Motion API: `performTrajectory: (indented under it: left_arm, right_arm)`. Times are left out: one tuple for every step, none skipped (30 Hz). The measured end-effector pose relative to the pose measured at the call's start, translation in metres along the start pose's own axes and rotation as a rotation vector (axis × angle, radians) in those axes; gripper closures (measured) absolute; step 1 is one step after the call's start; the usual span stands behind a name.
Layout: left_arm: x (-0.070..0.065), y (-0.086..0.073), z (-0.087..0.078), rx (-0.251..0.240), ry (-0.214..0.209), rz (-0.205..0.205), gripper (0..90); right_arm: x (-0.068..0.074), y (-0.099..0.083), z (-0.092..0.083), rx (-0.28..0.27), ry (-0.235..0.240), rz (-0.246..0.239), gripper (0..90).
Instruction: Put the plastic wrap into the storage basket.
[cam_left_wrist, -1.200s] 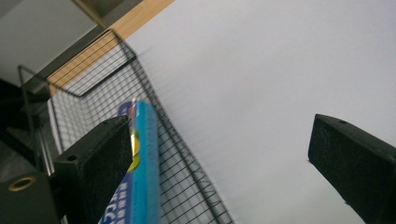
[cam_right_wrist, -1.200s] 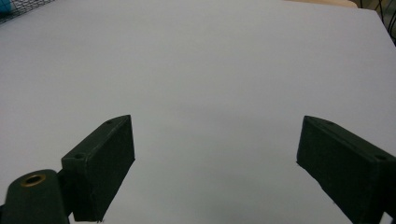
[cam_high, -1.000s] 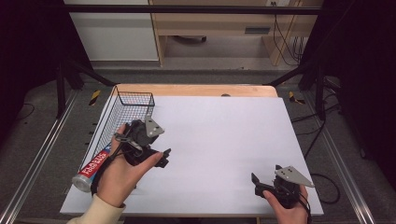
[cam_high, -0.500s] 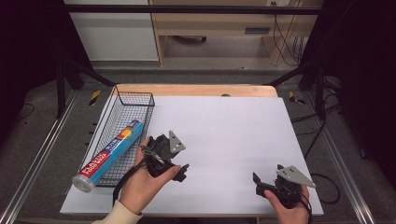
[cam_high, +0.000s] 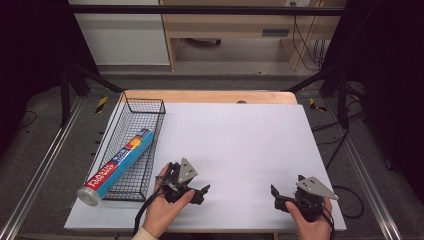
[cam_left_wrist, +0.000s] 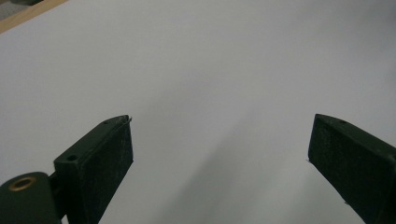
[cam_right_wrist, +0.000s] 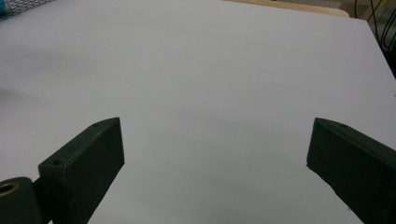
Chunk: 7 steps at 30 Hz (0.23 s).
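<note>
both claws rest empty on the white bench (cam_high: 240, 145), the roll lying in the basket.
left claw (cam_high: 198, 192) and right claw (cam_high: 278, 197) gape apart; to finish well, leave the blue cardboard foil roll (cam_high: 116, 164) alone, overhanging the black wire basket (cam_high: 145, 107)'s near end.

lab test bench: white table (cam_high: 240, 145) inside black metal frame (cam_high: 200, 10), loose cables (cam_high: 305, 40) on grey floor.

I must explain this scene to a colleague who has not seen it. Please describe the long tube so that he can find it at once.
Look at the white table and go to its left edge, where a black wire basket stands. The tube lies slanted in the basket, its near end with the pale cap sticking out over the near rim. It is blue with a red band of white lettering.
</note>
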<state>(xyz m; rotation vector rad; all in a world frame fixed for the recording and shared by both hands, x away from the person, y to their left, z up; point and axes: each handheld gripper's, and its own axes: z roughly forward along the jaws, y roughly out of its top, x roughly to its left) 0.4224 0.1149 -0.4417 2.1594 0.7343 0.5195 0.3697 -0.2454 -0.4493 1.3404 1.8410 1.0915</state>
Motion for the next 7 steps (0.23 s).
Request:
performTrajectory:
  left_arm:
    - [0.002,-0.006,-0.002,-0.012,-0.002,0.010,6.6]
    - [0.003,-0.010,-0.004,-0.026,0.001,0.007,6.6]
    - [0.006,-0.014,-0.006,-0.039,-0.006,-0.001,6.6]
    - [0.007,-0.018,-0.008,-0.046,-0.012,-0.017,6.6]
    - [0.008,-0.019,-0.010,-0.039,-0.019,-0.027,6.6]
    - [0.008,-0.020,-0.013,-0.036,-0.019,-0.026,6.6]
    - [0.009,-0.020,-0.016,-0.047,-0.027,-0.036,6.4]
  right_arm:
    - [-0.001,0.000,0.000,-0.003,-0.004,-0.007,4.0]
    - [-0.001,0.000,0.002,-0.001,-0.019,-0.001,4.3]
    - [-0.002,0.000,0.004,-0.002,-0.025,0.008,4.7]
    - [-0.003,0.000,0.006,-0.001,-0.029,0.028,5.0]
    - [-0.003,0.001,0.007,-0.003,-0.030,0.055,5.0]
    - [-0.003,0.001,0.009,-0.010,-0.042,0.051,5.1]
    - [-0.002,0.002,0.011,-0.006,-0.052,0.043,5.6]
